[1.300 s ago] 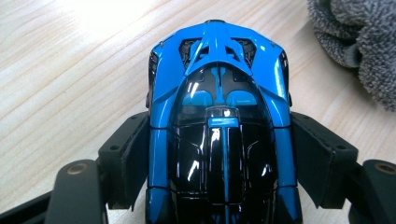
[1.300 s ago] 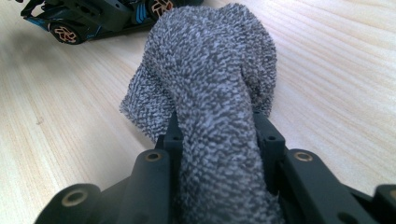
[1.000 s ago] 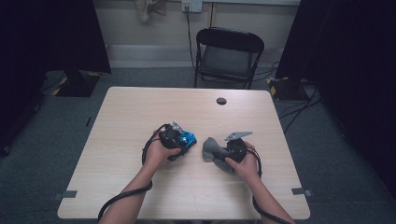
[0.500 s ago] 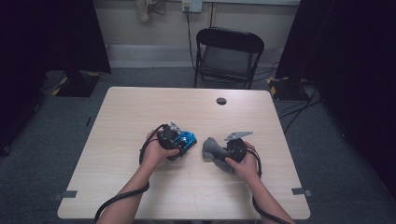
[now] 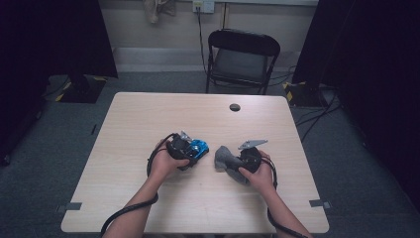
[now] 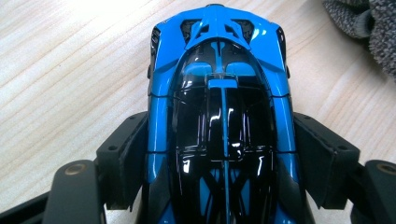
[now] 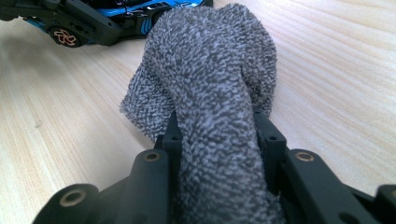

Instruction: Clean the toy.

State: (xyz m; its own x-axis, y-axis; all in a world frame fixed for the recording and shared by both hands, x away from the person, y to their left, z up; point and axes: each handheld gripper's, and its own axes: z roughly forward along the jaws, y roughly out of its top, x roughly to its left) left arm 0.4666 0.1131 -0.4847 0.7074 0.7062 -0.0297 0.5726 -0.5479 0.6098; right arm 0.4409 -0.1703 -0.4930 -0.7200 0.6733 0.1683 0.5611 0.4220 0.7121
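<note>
My left gripper has a toy car between its jaws. The jaws have just been closing, and the black pads now sit along the car's two flanks; at the left flank I can't tell whether the pad presses or only lies just beside it. The car is glossy bright blue with a black canopy and a thin blue stripe down the middle, and its far end shows dark vents at the upper centre of the left gripper view. In the high view it lies a little left of the middle of the frame, on the pale wooden table. My right gripper pinches a grey terry cloth, nubbly and bunched, which droops onto the table at the centre of the right gripper view, near the car at the upper left.
</note>
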